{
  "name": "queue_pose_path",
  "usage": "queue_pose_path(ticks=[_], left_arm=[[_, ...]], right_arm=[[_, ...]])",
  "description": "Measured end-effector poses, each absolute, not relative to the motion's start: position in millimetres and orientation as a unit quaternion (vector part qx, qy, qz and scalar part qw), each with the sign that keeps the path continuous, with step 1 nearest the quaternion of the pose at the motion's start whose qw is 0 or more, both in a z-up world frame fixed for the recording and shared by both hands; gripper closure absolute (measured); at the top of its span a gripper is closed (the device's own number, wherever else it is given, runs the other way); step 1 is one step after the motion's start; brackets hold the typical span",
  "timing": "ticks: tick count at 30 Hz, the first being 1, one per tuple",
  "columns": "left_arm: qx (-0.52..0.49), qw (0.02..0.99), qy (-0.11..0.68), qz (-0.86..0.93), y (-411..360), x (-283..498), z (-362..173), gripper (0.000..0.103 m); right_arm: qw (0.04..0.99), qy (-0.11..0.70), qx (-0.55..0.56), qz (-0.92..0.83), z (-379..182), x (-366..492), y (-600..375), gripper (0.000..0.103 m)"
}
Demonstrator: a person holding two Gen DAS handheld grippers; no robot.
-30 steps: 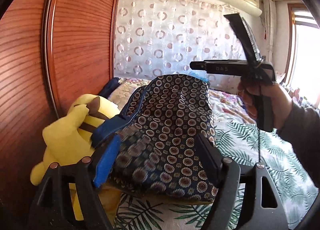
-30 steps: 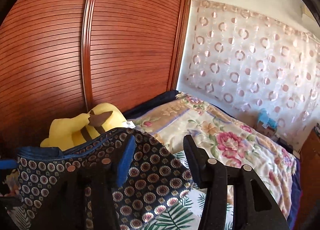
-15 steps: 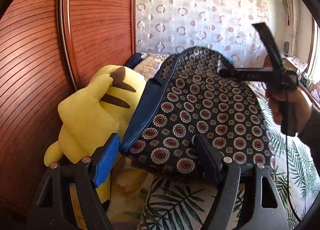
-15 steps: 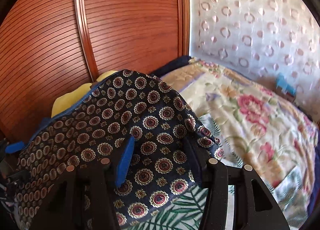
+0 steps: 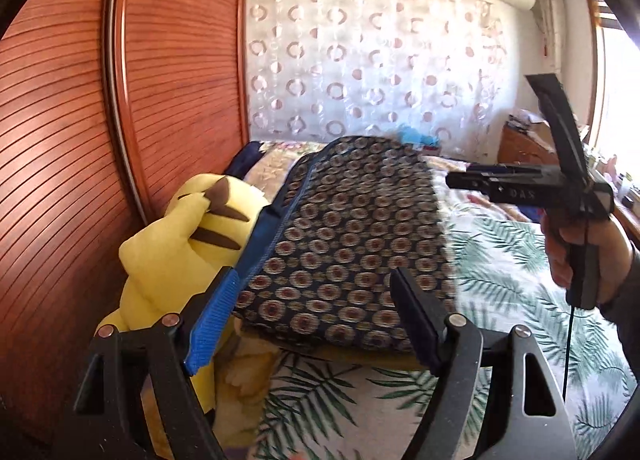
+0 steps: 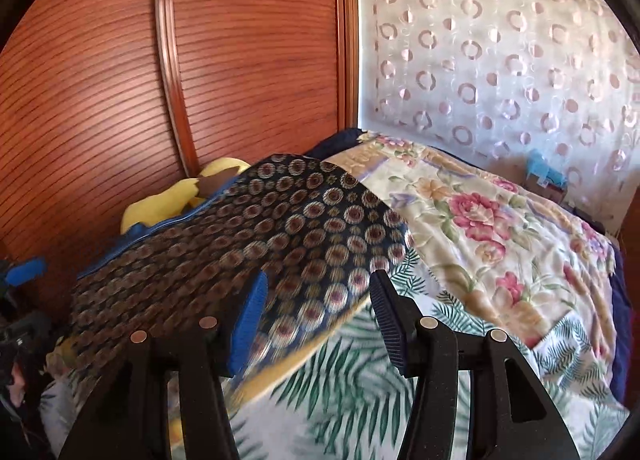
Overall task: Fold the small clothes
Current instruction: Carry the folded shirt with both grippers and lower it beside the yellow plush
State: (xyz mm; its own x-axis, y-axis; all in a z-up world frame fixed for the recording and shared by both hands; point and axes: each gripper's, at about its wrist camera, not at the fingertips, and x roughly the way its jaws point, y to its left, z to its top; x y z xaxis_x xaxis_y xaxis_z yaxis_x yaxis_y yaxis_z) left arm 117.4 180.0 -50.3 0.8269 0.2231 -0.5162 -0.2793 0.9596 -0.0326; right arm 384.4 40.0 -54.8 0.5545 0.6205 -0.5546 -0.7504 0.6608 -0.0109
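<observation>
A dark navy garment [image 5: 352, 232] with round medallion print and a blue hem lies folded on a yellowish cushion on the bed; it also shows in the right wrist view [image 6: 256, 236]. My left gripper [image 5: 312, 324] is open and empty, just short of its near edge. My right gripper [image 6: 316, 320] is open and empty, over the garment's right corner. In the left wrist view the right gripper [image 5: 452, 179] is held up beside the garment's far right corner.
A yellow plush toy [image 5: 180, 244] lies left of the garment against the wooden sliding wardrobe door [image 5: 80, 131]. The bed has a palm-leaf sheet [image 5: 500, 288] and a floral quilt [image 6: 480, 219]. A circle-patterned curtain [image 6: 500, 59] hangs behind.
Both grippers have pulled back and tilted up from the garment, which has settled flatter on the cushion. Both stay open.
</observation>
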Motion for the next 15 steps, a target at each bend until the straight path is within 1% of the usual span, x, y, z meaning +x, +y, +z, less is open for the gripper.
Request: queue_pose_path(ticks=[2,5,7,15], left_arm=[[-0.052,0.958,0.254,0.124,170.8,110.7,-44.4,0.015],[-0.039,0.96,0.252,0.111,152.9,104.1,-37.8,0.013],[-0.028,0.962,0.248,0.108,140.7,98.9,-35.2,0.013],[-0.029,0.966,0.249,0.058,94.6,81.4,-33.0,0.013]], right_arm=[[0.876,0.26,-0.114,0.39,-50.9,361.8,25.3,0.048],[0.882,0.258,-0.109,0.378,-47.4,333.2,1.9,0.046],[0.888,0.253,-0.102,0.371,-43.9,315.9,-14.8,0.041],[0.908,0.241,-0.08,0.332,-36.2,227.5,-85.1,0.035]])
